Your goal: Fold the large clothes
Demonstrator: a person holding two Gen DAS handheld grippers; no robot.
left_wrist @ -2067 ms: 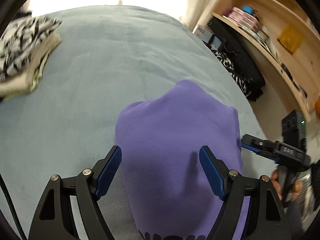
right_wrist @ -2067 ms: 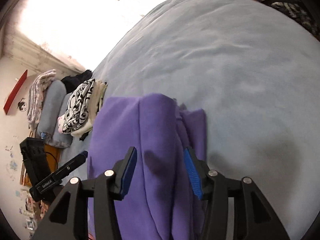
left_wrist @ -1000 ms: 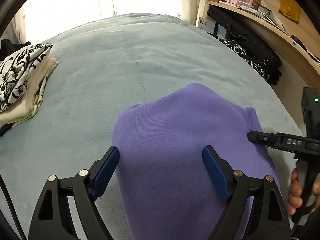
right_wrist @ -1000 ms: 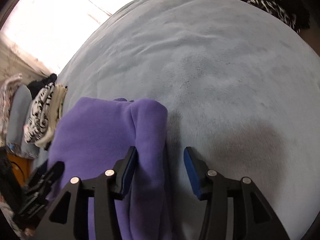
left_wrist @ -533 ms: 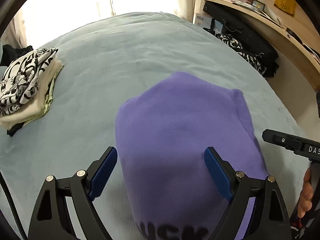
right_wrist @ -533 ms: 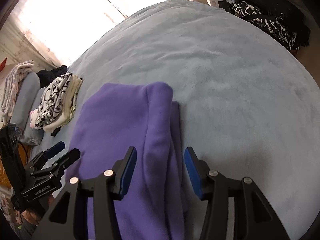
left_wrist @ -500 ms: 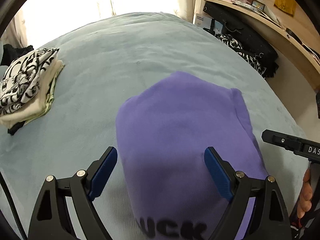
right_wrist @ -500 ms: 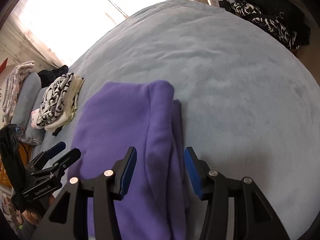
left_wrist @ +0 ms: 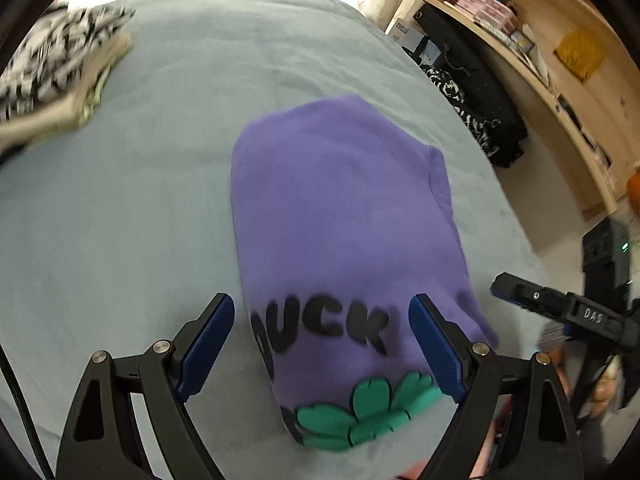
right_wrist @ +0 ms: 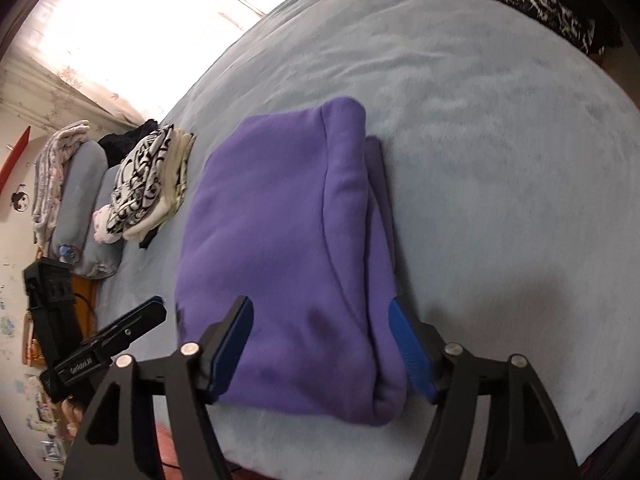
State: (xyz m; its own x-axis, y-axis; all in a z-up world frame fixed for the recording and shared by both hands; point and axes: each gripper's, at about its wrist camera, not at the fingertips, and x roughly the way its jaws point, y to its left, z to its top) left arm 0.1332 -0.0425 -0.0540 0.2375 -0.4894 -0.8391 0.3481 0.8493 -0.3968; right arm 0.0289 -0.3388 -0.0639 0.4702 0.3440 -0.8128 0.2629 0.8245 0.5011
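Note:
A folded purple sweatshirt (left_wrist: pixel 344 208) lies on the light blue bed cover (left_wrist: pixel 120 216), with black letters and a green clover print at its near edge. It also shows in the right wrist view (right_wrist: pixel 280 248) as a thick folded bundle. My left gripper (left_wrist: pixel 320 344) is open and empty, its jaws apart above the sweatshirt's near end. My right gripper (right_wrist: pixel 324 348) is open and empty, straddling the bundle's near edge. The right gripper also shows at the right of the left wrist view (left_wrist: pixel 560 308), and the left gripper at the lower left of the right wrist view (right_wrist: pixel 120 336).
A stack of folded black-and-white and cream clothes (left_wrist: pixel 52 76) sits at the far left of the bed (right_wrist: pixel 148 184). Grey pillows (right_wrist: pixel 84 208) lie beyond it. A wooden shelf (left_wrist: pixel 560 80) with boxes and dark clothing (left_wrist: pixel 480 112) stands to the right of the bed.
Both grippers have drawn back from the sweatshirt toward its near edge. The printed letters and green clover have come into the left wrist view. Both stay open.

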